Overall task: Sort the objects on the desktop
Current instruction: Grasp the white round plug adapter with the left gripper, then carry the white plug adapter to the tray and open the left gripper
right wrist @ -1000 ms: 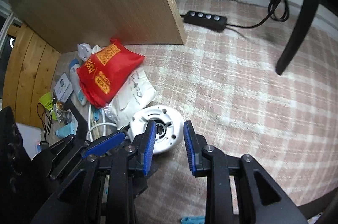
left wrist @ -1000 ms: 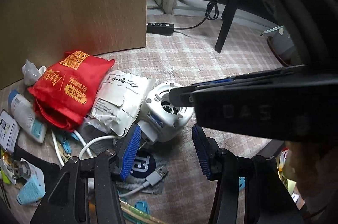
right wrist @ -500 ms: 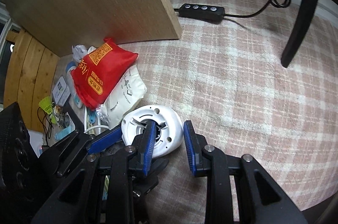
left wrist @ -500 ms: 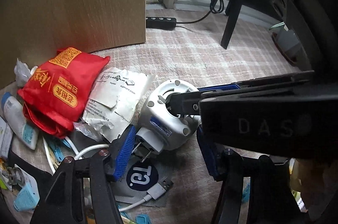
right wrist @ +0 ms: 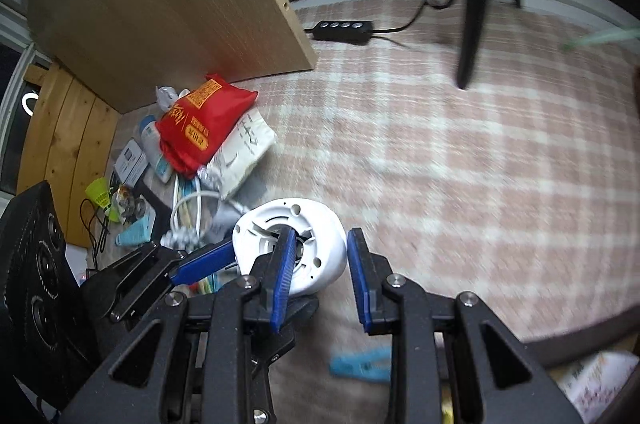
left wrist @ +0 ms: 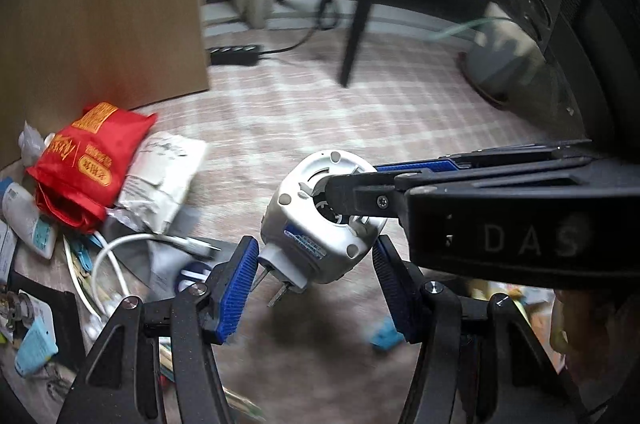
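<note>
A white round plug-in device (left wrist: 320, 236) with two metal prongs hangs above the plaid carpet (left wrist: 304, 112). My right gripper (right wrist: 320, 240) is shut on it, one pad inside its centre hole and the other against its outer wall (right wrist: 320, 220). In the left wrist view, the right gripper (left wrist: 356, 180) reaches in from the right. My left gripper (left wrist: 316, 244) stands open astride the device, its blue pads just off the sides. One left finger (right wrist: 204, 264) shows beside the device in the right wrist view.
A red bag (left wrist: 88, 160), a white pouch (left wrist: 160, 176), a white cable (left wrist: 108, 256) and small clutter lie at left. A wooden board (left wrist: 100, 4) stands behind them. A black power strip (right wrist: 344, 28), a dark chair leg (right wrist: 472, 36) and a blue clip (right wrist: 360, 366) are on the carpet.
The white device has come up off the carpet in the right gripper and away from the pouch. Both grippers moved with it. The left jaws have widened.
</note>
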